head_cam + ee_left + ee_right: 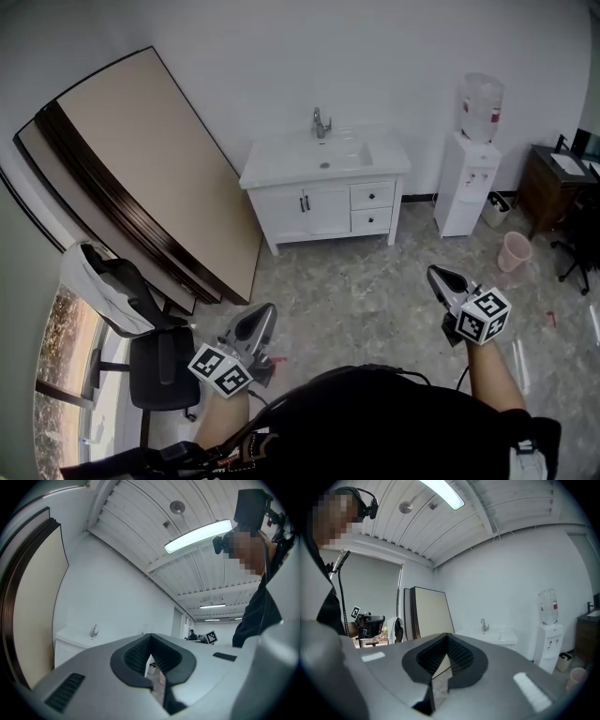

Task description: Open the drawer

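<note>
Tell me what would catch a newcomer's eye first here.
The white vanity cabinet with sink and faucet stands against the far wall, centre, its drawers closed. Big beige boards with dark edges lean to its left. Near the camera, the left claw and right claw are shut and empty, well short of the cabinet.

Your right hand-held gripper (447, 639) is pressing its jaws together on nothing, facing the far white sink cabinet (499, 637), the water dispenser (548, 637) standing to its right.
</note>
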Motion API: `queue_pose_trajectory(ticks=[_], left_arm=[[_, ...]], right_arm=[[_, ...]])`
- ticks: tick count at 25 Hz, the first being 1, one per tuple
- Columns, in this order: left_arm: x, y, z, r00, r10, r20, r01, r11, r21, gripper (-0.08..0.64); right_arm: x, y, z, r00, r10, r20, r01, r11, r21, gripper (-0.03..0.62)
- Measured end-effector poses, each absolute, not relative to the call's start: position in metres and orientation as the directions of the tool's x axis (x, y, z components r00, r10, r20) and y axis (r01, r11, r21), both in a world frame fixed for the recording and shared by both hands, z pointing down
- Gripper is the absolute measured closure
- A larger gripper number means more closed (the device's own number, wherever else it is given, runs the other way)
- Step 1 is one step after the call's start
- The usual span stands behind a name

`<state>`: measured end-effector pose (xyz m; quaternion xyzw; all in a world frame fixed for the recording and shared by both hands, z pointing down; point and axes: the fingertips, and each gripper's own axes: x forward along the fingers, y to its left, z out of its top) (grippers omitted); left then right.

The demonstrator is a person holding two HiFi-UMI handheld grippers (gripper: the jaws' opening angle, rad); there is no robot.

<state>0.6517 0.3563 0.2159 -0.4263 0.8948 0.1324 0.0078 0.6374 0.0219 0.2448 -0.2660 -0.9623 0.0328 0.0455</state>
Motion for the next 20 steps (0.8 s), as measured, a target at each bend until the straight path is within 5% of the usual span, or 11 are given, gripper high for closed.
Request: queue_pose_trajectory(ticks=[20], left_arm=[[0.48, 0.427, 0.218, -0.506, -0.849, -0.153, -0.852, 0.465, 0.24, 0.566]], right_arm=[[0.521, 0.087, 0.242, -0.932, 0.352, 0.085, 0.347, 0.935, -0.072, 0.595]])
